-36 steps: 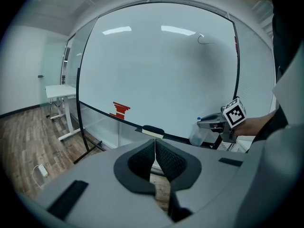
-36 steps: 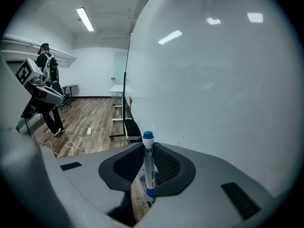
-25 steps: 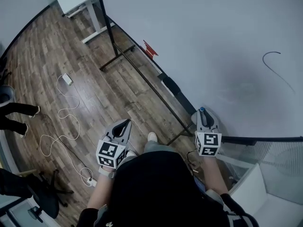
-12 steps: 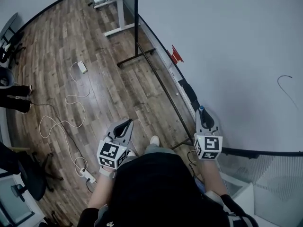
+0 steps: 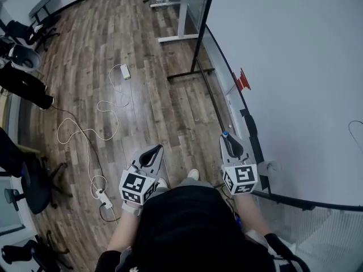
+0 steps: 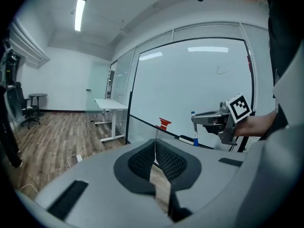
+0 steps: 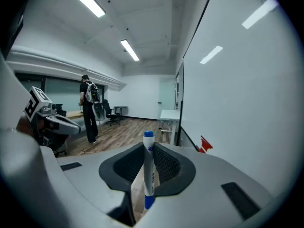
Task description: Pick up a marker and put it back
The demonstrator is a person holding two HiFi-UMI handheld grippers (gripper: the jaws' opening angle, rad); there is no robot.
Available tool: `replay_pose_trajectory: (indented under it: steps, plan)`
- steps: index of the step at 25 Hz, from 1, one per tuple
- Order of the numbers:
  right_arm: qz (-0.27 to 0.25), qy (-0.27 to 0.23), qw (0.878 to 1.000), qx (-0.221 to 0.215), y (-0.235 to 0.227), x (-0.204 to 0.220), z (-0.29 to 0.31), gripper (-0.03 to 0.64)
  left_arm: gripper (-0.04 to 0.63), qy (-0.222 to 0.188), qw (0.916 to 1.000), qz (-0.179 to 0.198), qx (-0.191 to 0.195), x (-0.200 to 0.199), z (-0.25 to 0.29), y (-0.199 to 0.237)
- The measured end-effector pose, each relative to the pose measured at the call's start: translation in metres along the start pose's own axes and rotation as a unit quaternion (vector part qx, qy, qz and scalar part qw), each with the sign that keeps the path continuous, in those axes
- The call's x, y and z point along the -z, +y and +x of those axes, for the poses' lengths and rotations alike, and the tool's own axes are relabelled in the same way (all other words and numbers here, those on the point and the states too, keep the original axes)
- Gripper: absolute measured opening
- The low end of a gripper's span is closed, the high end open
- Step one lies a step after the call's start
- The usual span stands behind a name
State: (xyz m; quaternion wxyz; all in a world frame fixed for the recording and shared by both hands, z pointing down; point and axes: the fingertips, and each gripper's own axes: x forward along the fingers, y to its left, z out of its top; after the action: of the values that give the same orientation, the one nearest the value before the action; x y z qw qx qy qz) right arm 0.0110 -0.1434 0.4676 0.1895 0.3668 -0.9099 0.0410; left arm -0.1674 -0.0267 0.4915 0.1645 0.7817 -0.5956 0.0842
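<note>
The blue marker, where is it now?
The blue-capped white marker stands upright between the right gripper's fingers, central in the right gripper view, with the white whiteboard to its right.

White marker [image 7: 148,170] (blue-capped), brown wood-grain floor [image 5: 159,106].

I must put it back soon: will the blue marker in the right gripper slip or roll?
The marker looks round and smooth, so it would probably roll if laid flat. The right gripper pinches it upright along a narrow strip, so it might pivot or slide. It looks slim and straight, so it is likely stiff and light.
</note>
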Motion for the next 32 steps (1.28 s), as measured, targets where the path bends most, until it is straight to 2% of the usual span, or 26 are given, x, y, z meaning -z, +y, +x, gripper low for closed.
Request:
replay_pose_trajectory:
  steps: [4,8,17,25,32]
  plan:
    - [0.001,-0.002,0.998,-0.057,0.040,-0.001,0.019,0.091,0.021,-0.003,0.9995,-0.007,-0.032,0.007,-0.022,0.013]
    - [-0.001,-0.001,0.995,-0.096,0.074,-0.004,0.031,0.091,0.021,-0.005,0.9979,-0.020,-0.062,0.012,-0.043,0.026]
    - [0.000,0.005,0.990,-0.140,0.109,-0.002,0.040,0.091,0.021,-0.004,0.9960,-0.028,-0.085,0.017,-0.062,0.034]
    - [0.012,0.005,0.993,-0.113,0.085,0.000,0.033,0.091,0.021,0.003,0.9975,-0.024,-0.067,0.015,-0.051,0.029]
    - [0.030,0.002,0.998,-0.050,0.034,0.007,0.010,0.091,0.021,0.010,0.9997,-0.009,-0.020,0.011,-0.019,0.007]
